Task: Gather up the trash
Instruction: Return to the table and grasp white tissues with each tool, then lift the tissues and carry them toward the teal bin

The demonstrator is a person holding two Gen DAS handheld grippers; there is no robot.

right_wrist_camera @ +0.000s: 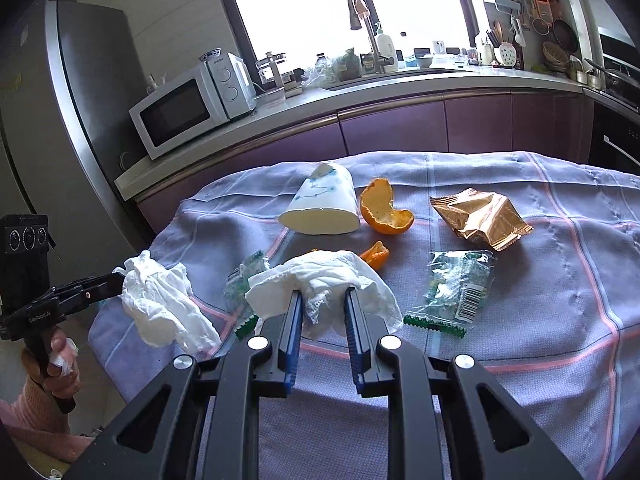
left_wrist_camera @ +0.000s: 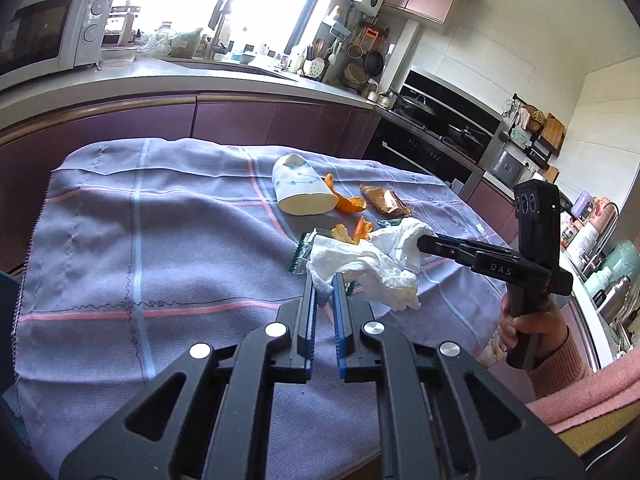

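Two crumpled white tissues are held above the checked tablecloth (left_wrist_camera: 160, 240). My left gripper (left_wrist_camera: 324, 284) is shut on one tissue (left_wrist_camera: 344, 260); from the right wrist it shows at the table's left edge (right_wrist_camera: 118, 280) with that tissue (right_wrist_camera: 160, 304) hanging. My right gripper (right_wrist_camera: 322, 296) is shut on the other tissue (right_wrist_camera: 328, 276), also seen from the left (left_wrist_camera: 422, 242). On the cloth lie a tipped paper cup (right_wrist_camera: 324, 208), an orange peel half (right_wrist_camera: 384, 210), a smaller peel (right_wrist_camera: 376, 256), a gold wrapper (right_wrist_camera: 480, 218) and a clear green wrapper (right_wrist_camera: 456, 292).
A second green wrapper (right_wrist_camera: 244, 280) lies partly under the right tissue. Behind the table runs a purple-fronted counter (right_wrist_camera: 400, 120) with a microwave (right_wrist_camera: 180, 116) and sink tap. A fridge (right_wrist_camera: 80, 100) stands left, a stove (left_wrist_camera: 440, 128) and loaded shelves (left_wrist_camera: 600, 260) right.
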